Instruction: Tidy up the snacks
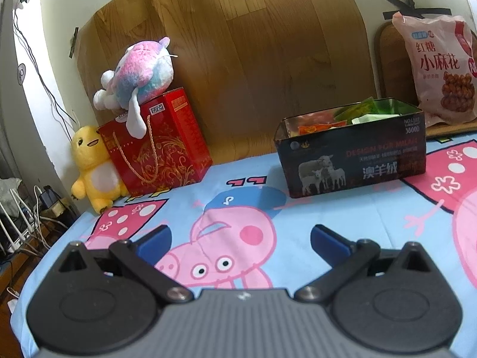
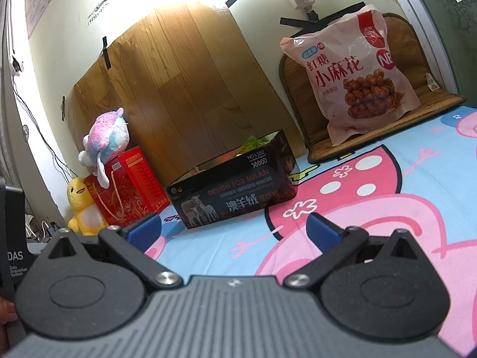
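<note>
Looks mostly done: the dark box [image 1: 351, 152] at 1 o'clock in the left view already holds several small snack packets [image 1: 342, 117], and no loose packets show on the bed sheet [image 1: 342, 217]. Left to sort, probably: the big pink snack bag [image 2: 354, 71], propped on a mat at 1 o'clock in the right view, apart from the box. Left gripper [image 1: 241, 240] and right gripper [image 2: 234, 229] hover over the bed, jaws wide apart, holding nothing.

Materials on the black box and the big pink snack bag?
Black box: looks like printed cardboard, semi-gloss; straight folded corners, thin open rim, though tin is possible. Pink snack bag: thin plastic film, glossy; it wrinkles, catches highlights and has a crimped top seam.
</note>
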